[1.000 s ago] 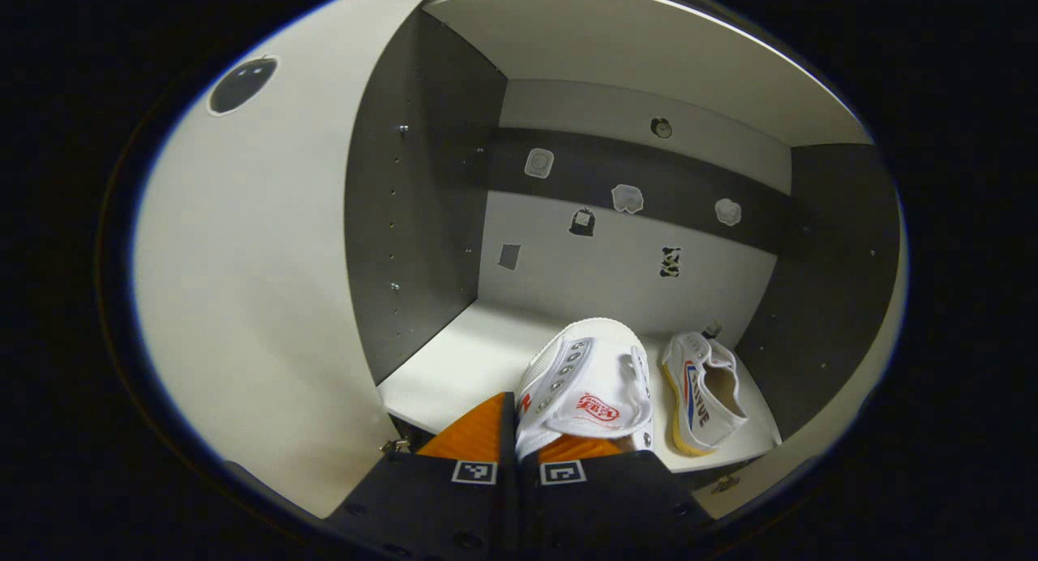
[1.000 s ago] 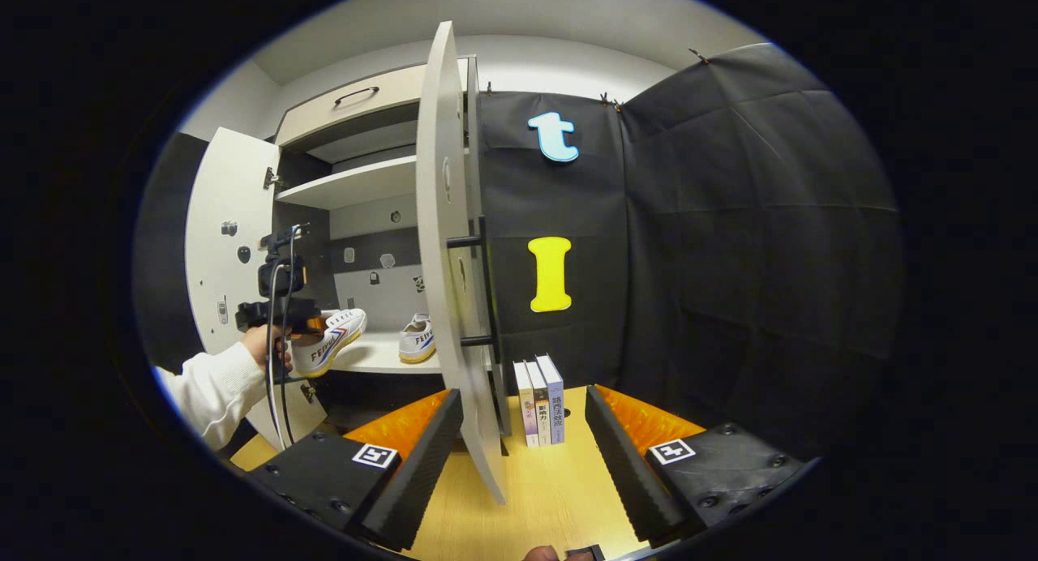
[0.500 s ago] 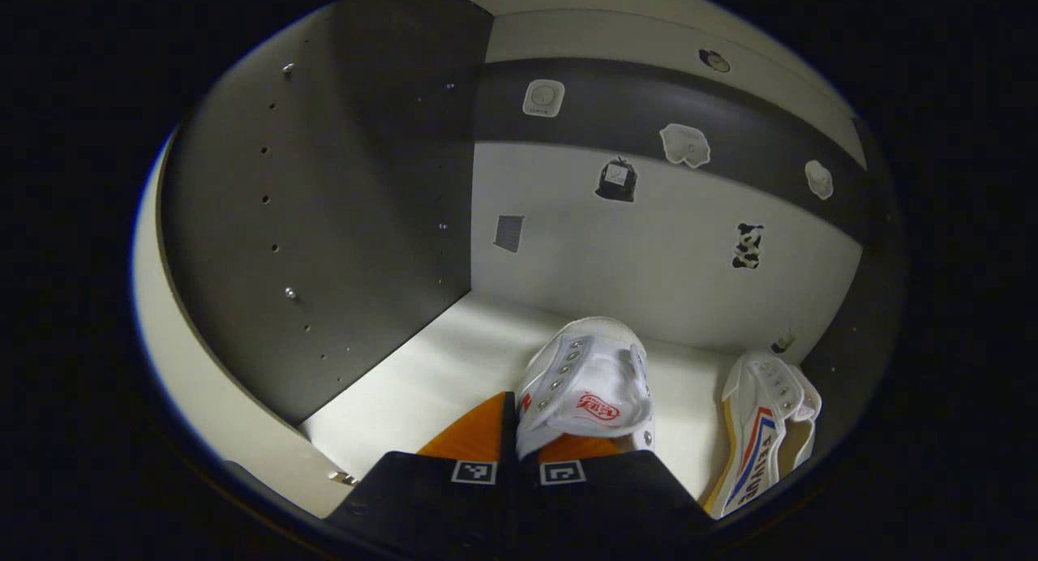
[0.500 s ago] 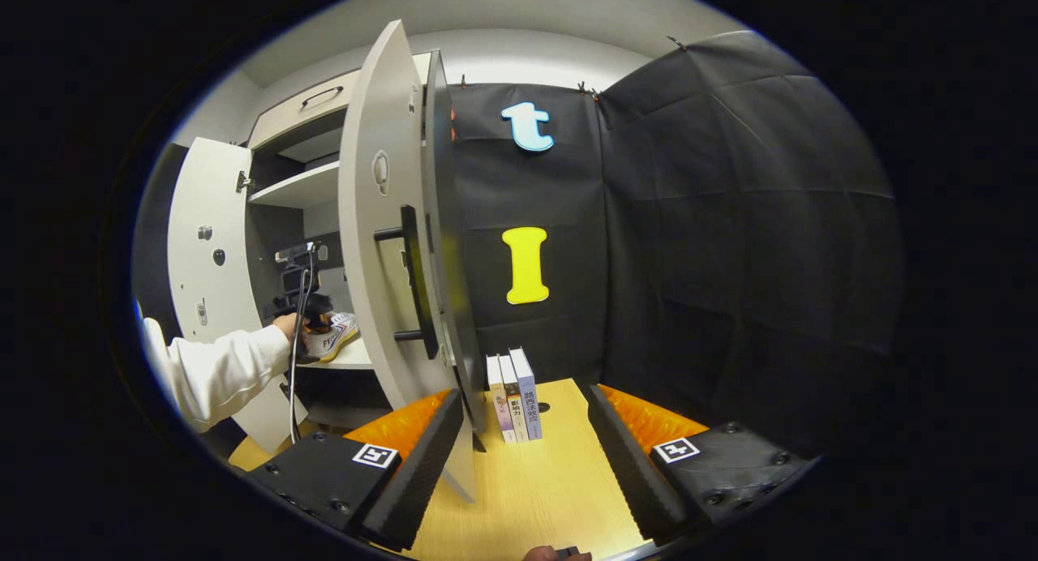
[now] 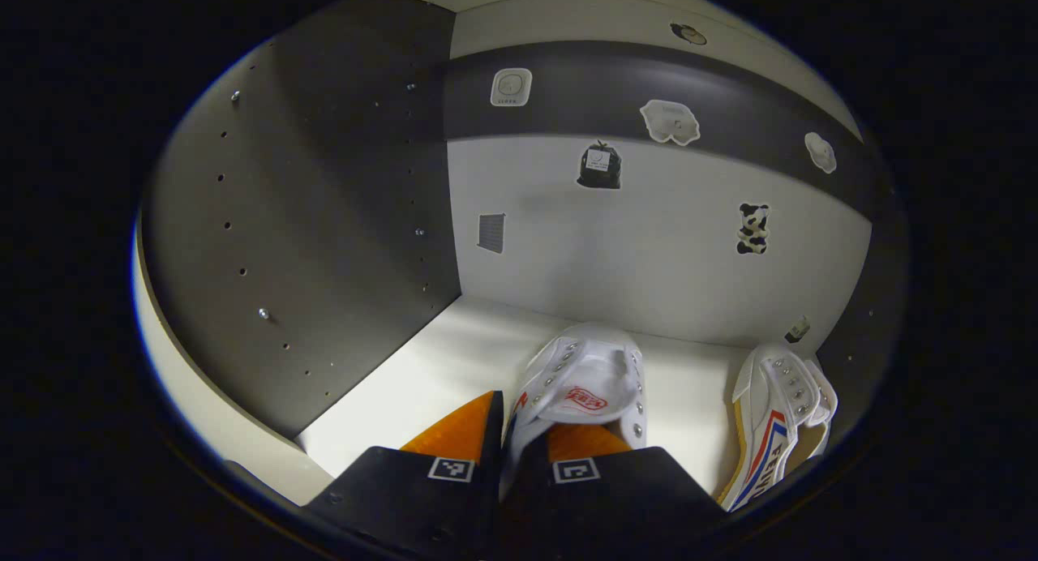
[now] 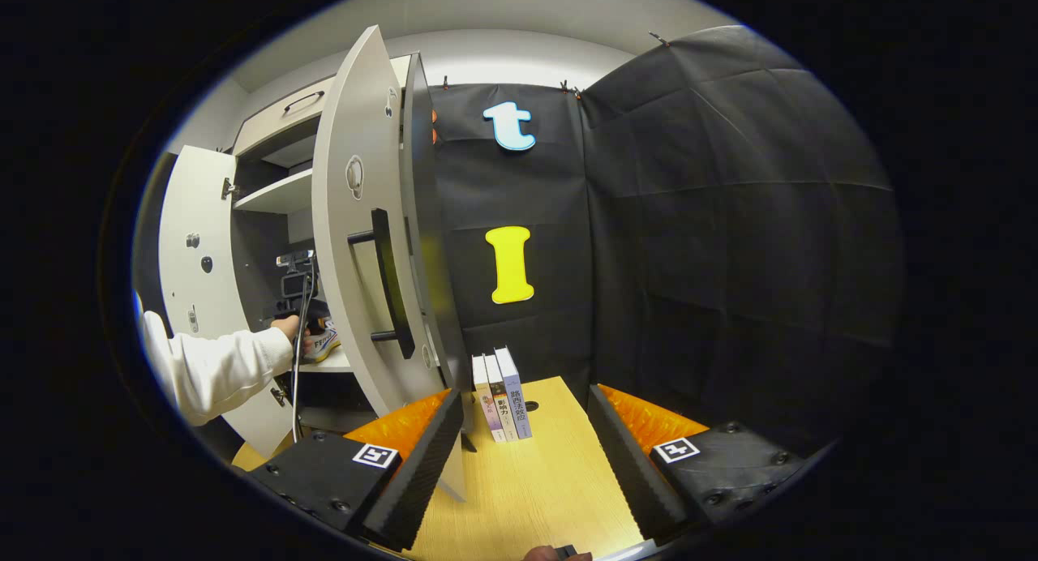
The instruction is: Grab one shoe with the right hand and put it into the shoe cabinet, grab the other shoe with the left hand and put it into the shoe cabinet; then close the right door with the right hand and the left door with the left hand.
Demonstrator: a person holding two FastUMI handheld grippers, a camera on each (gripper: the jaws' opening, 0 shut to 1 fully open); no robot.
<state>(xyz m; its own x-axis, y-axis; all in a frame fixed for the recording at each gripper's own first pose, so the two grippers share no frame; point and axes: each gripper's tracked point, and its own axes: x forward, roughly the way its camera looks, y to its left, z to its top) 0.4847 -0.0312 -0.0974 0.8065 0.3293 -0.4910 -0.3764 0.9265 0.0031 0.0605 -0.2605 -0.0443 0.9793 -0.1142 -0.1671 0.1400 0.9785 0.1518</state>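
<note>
In the left gripper view, the left hand-held gripper [image 5: 519,439] pinches the heel end of a white canvas shoe with a red logo on its tongue [image 5: 582,378], both fingers pressed to it. The shoe points away from the gripper, deep inside the white-and-grey shoe cabinet [image 5: 324,204], over the white shelf [image 5: 454,358]; whether its sole rests on the shelf I cannot tell. The second white canvas shoe with red and blue stripes [image 5: 774,419] lies on the same shelf to the right, well apart from the gripper.

In the right gripper view, the right hand-held gripper [image 6: 523,456] is spread wide and holds nothing, above the pale wooden surface [image 6: 535,488]. The white right cabinet door with a black bar handle [image 6: 357,245] stands open, just left of its left finger. Three upright books [image 6: 503,395] stand on the surface ahead.
</note>
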